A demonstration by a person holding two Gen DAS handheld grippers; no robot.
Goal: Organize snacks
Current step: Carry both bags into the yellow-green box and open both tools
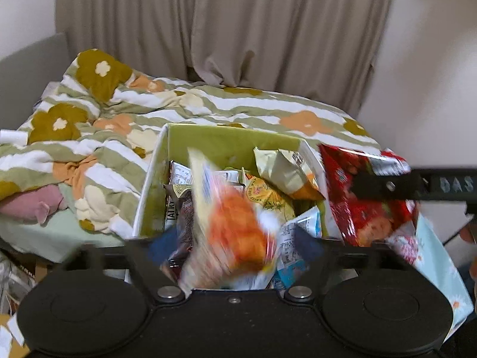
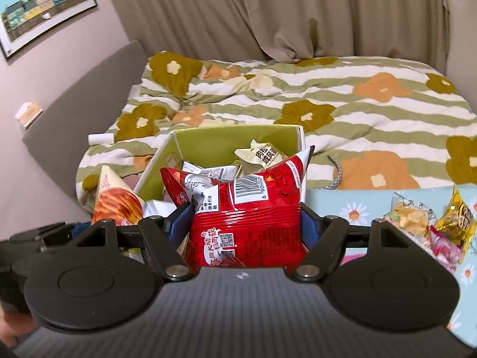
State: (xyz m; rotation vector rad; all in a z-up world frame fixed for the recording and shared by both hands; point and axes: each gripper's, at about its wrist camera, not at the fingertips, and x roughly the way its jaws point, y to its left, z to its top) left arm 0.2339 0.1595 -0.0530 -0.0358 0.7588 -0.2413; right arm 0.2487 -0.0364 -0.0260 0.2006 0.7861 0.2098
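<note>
A green-lined box (image 1: 226,143) holding several snack packets stands on the bed; it also shows in the right wrist view (image 2: 208,146). My left gripper (image 1: 235,244) is over the box with a blurred yellow-and-orange snack bag (image 1: 229,226) between its jaws, which stand wide. My right gripper (image 2: 247,217) is shut on a red snack bag (image 2: 247,217), held at the box's right side; that bag also shows in the left wrist view (image 1: 360,205). The orange bag appears at the left in the right wrist view (image 2: 116,200).
A floral striped duvet (image 2: 357,110) covers the bed behind the box. A light blue daisy-print surface (image 2: 357,205) at the right carries more snack packets (image 2: 417,214). Curtains (image 1: 238,29) hang behind. A grey headboard (image 2: 74,113) is at the left.
</note>
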